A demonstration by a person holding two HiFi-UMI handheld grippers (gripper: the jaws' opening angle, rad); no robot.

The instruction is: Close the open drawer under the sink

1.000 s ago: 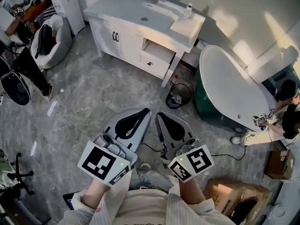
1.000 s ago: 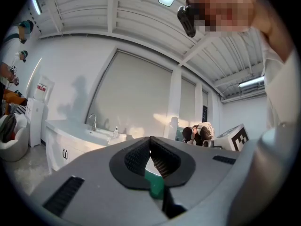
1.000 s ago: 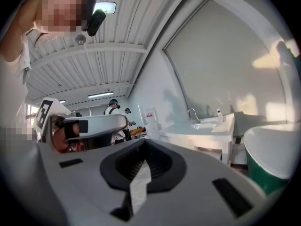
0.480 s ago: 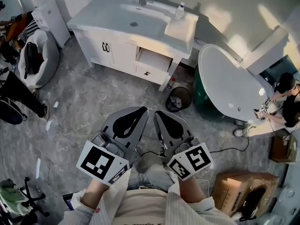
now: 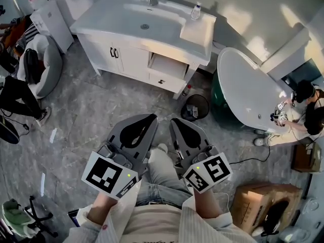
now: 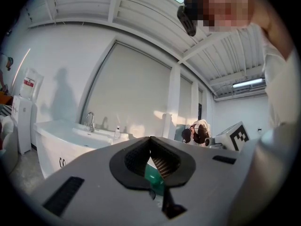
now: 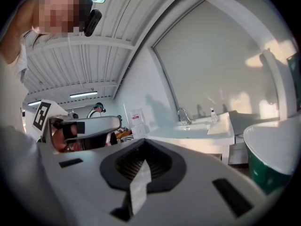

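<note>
Held low at the centre of the frame, the left tongs (image 5: pixel 148 119) and right tongs (image 5: pixel 175 121) are both pressed together and empty, well apart from the white cabinet (image 5: pixel 101 47) at upper centre. The drawer (image 5: pixel 167 66) stands pulled open beneath the sink (image 5: pixel 147 22), right of the cabinet doors, near a bathtub (image 5: pixel 248 92).
</note>
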